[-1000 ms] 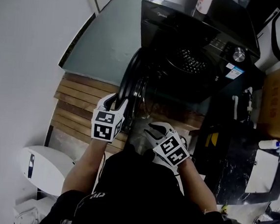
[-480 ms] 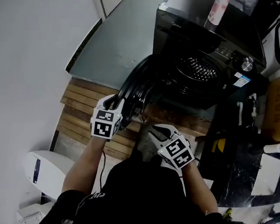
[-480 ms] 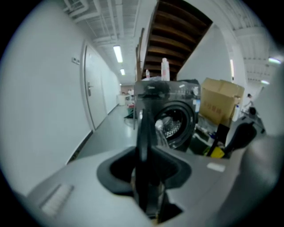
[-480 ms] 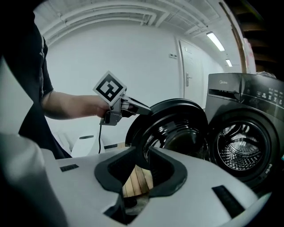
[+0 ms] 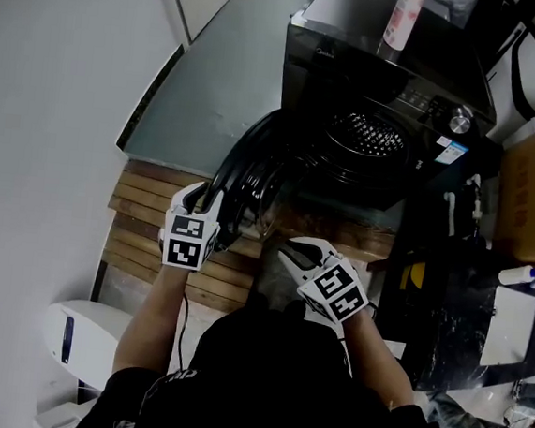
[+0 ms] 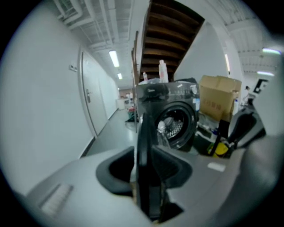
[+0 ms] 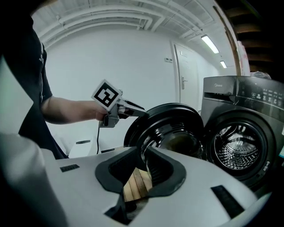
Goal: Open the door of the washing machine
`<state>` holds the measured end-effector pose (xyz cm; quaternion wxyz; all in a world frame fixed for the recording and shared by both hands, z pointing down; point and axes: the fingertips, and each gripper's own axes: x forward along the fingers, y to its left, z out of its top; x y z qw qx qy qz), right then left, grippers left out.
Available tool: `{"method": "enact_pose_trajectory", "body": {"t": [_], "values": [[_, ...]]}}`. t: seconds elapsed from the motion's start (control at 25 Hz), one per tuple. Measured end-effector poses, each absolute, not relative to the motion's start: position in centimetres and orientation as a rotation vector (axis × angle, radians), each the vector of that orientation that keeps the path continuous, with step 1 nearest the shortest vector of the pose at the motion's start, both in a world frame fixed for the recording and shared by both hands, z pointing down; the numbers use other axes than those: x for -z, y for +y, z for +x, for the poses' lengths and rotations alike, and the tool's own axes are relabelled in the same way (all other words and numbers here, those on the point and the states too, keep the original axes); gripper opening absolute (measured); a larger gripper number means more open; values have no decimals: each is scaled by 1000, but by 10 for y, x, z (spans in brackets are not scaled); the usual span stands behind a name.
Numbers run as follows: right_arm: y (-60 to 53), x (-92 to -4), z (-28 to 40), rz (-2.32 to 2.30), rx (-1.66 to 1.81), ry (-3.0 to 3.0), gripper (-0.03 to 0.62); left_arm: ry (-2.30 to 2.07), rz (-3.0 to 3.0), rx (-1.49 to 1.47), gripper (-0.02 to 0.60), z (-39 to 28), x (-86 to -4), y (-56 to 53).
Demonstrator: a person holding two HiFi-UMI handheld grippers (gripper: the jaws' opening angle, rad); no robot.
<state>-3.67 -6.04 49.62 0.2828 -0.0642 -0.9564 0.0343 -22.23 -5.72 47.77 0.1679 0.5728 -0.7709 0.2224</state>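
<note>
Black door [image 5: 249,164] swung wide, left of washing machine [image 5: 384,74], above wooden slats [image 5: 145,215]. Its rim between left gripper [image 5: 214,199] jaws, opening; right gripper [image 5: 292,250] jaws closing, empty. Pink bottle [image 5: 402,19] atop machine.

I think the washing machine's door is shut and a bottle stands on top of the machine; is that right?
Not quite: the door is swung open, baring the drum, as the right gripper view shows. The bottle does stand on top of the washing machine.
</note>
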Motion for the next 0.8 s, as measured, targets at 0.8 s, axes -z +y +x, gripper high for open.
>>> {"method": "enact_pose_trajectory", "body": {"t": [0.8], "values": [[-184,-377,-3,391,-140,-2877,-5,-2161,2048,-184,124,-135,-332,-124]]}}
